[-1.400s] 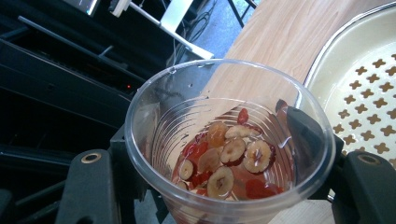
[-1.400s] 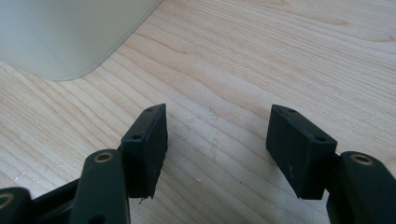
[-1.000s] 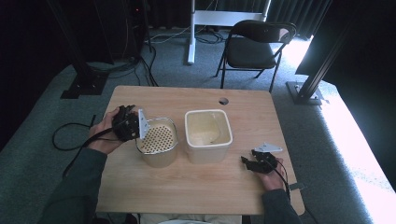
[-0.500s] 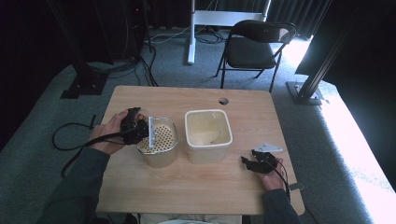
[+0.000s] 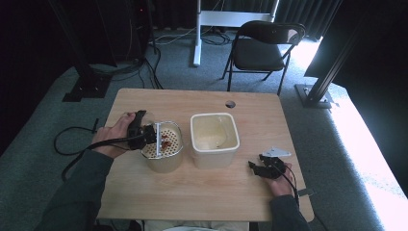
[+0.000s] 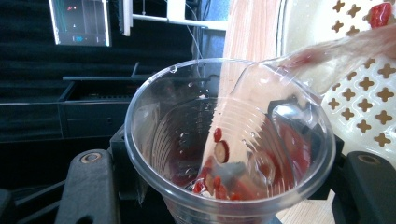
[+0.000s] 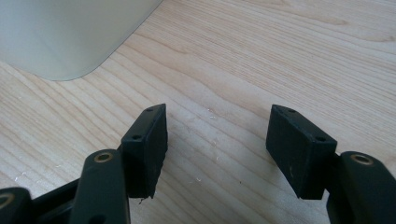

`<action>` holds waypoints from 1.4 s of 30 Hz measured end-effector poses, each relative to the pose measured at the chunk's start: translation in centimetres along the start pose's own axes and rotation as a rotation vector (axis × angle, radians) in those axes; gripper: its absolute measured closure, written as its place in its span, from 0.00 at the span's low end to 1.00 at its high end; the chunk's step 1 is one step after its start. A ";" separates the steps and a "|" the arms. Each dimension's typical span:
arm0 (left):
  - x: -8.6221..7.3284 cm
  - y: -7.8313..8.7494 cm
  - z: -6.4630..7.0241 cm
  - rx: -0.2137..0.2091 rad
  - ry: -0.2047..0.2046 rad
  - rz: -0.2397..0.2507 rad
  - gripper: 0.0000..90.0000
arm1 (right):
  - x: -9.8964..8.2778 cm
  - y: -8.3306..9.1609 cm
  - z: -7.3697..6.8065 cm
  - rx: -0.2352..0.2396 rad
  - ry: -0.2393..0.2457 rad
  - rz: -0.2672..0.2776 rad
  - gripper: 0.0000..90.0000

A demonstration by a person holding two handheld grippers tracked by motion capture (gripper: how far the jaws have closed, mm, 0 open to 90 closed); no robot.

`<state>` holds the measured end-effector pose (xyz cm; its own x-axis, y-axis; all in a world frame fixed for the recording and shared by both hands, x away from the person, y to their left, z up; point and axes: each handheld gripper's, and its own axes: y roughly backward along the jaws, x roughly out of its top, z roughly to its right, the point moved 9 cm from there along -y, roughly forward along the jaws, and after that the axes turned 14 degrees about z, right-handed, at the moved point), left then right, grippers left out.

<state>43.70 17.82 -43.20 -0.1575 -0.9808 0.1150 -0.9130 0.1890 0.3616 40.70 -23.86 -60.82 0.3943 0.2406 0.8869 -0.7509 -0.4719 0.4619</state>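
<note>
Beside the strainer basket (image 5: 163,147), left tongs (image 5: 144,134) clamp tipped clear cup (image 6: 229,144), pouring red bits; next, tip further. Right tongs (image 5: 264,168) idle, gaping, empty.

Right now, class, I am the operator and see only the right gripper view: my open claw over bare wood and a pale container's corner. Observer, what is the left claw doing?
Observer: The left claw holds a clear cup tipped over a perforated strainer.
Operator: Is anything coming out?
Observer: Yes, liquid streams out, and red pieces lie in the strainer.
Operator: And the pale container?
Observer: It is a square tub standing beside the strainer, on its right in the high view.
</note>
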 end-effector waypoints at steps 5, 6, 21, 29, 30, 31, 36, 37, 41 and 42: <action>-0.1 0.0 0.0 0.000 -0.008 -0.005 0.39 | 0.0 0.0 0.0 0.000 0.000 0.000 0.42; -0.1 -0.1 0.0 0.001 -0.007 -0.003 0.39 | 0.0 0.0 0.0 0.000 0.000 0.000 0.42; 1.0 0.2 0.6 0.020 -0.106 -0.005 0.39 | 0.0 0.0 0.0 0.000 -0.001 0.000 0.42; 0.9 0.3 0.5 0.040 -0.167 -0.028 0.39 | 0.0 0.0 0.0 0.000 -0.001 0.000 0.42; 0.9 0.4 0.5 0.041 -0.168 -0.025 0.39 | 0.0 0.0 0.0 0.000 -0.001 0.000 0.42; 0.8 0.4 0.5 0.045 -0.175 -0.029 0.39 | 0.0 0.0 0.0 0.000 0.000 0.000 0.42; 0.7 0.5 0.4 0.046 -0.182 -0.033 0.39 | 0.0 0.0 0.0 0.000 -0.001 0.000 0.42; 0.8 0.5 0.4 0.050 -0.180 -0.026 0.39 | 0.0 0.0 0.0 0.000 0.000 0.000 0.42; 0.3 0.5 0.1 0.051 -0.178 -0.039 0.39 | 0.0 0.0 0.0 0.000 -0.001 0.000 0.42; 0.1 0.5 0.1 0.051 -0.174 -0.043 0.39 | 0.0 0.0 0.0 0.000 -0.001 0.000 0.42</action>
<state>43.19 17.85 -43.14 -0.1768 -0.9822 -0.0630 -0.9375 0.1486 0.3147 40.69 -23.85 -60.82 0.3952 0.2400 0.8867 -0.7509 -0.4717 0.4623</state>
